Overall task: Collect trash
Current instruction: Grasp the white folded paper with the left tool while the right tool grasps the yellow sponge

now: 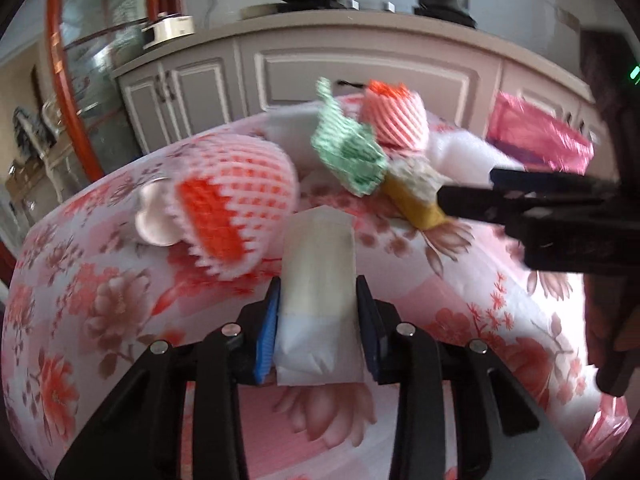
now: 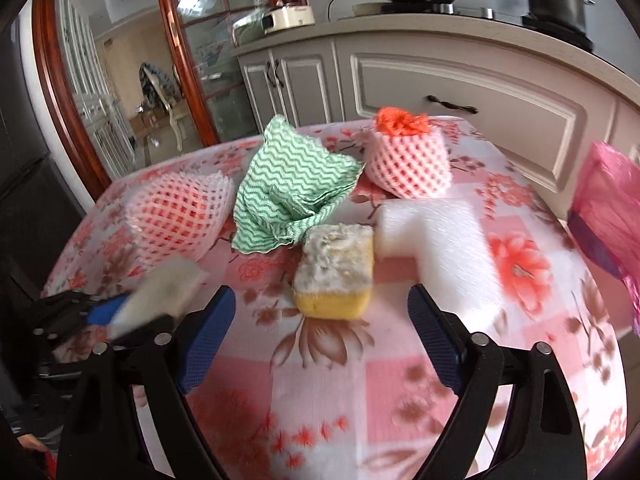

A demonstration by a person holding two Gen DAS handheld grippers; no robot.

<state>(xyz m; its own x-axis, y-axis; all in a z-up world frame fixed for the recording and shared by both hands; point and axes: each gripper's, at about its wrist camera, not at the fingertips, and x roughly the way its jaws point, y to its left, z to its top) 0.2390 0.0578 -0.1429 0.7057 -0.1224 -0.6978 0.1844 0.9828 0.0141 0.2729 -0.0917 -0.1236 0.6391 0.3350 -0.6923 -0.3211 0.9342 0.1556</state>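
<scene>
1. Right now your left gripper (image 1: 316, 320) is closed on a flat white packet (image 1: 318, 280), pinched across its lower half between the blue pads; the packet is lifted off the floral tablecloth (image 1: 100, 300).
2. Your right gripper (image 2: 320, 320) is wide open and holds nothing, with the yellow sponge (image 2: 334, 276) just ahead, between its fingers.
3. Beware the packet: it looks thin and slick, held only by its sides, so a quick swing could let it slide out.
4. Beware crossing arms too. In the left wrist view the right gripper reaches across at the right, so moving the packet toward the pink bag (image 2: 608, 208) at the far right could bump it.
5. If you take the sponge, it will likely compress; its top is worn and crumbly, its base smooth yellow foam. The white foam block (image 2: 436, 236) touches its right side and may drag along.
6. Elsewhere, two pink foam fruit nets, one at the left (image 2: 176, 216) and one at the far side (image 2: 408, 160), are light, springy mesh that could roll away.
7. Lastly, the green wavy cloth (image 2: 288, 192) lies crumpled and limp between them.
</scene>
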